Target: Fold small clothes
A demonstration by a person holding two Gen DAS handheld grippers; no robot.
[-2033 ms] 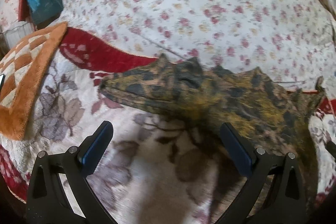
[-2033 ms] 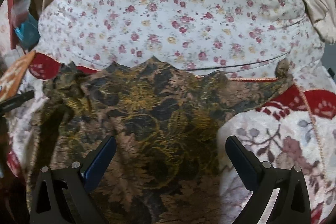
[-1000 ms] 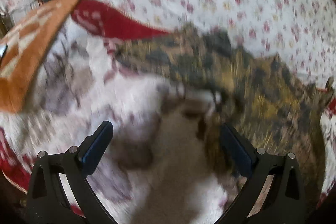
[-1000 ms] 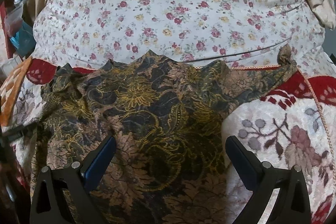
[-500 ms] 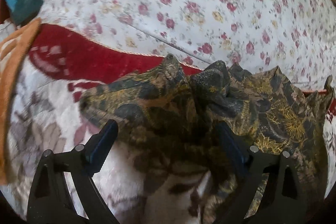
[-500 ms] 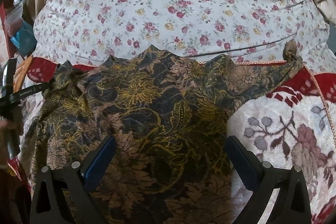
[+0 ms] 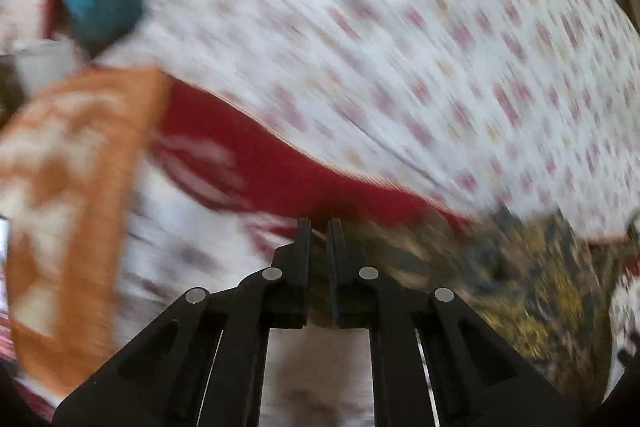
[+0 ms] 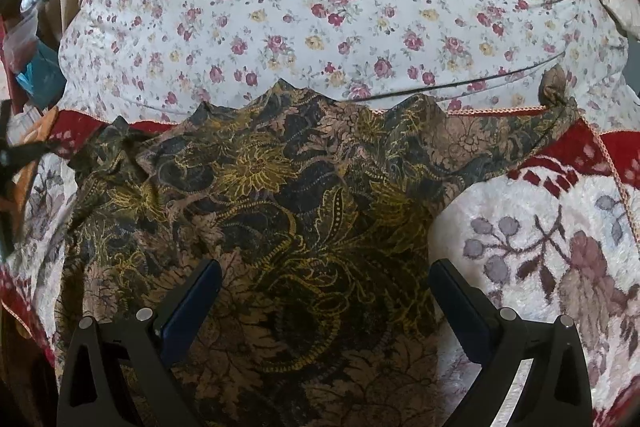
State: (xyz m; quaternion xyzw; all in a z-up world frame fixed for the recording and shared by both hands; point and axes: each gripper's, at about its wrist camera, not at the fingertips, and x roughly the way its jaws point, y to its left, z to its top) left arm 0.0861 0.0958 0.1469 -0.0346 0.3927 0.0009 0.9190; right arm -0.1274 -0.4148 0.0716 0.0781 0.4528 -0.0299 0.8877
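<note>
Left gripper (image 7: 319, 227) jaws pinched together on the dark floral garment's (image 8: 280, 227) left edge, likely to draw a fold; right gripper (image 8: 324, 291) jaws apart, hovering lower centre over garment spread mid-frame.

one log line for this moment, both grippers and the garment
left hand-held gripper: shut on garment edge | right hand-held gripper: open above garment | patterned garment: spread on blanket | left view blurred
</note>
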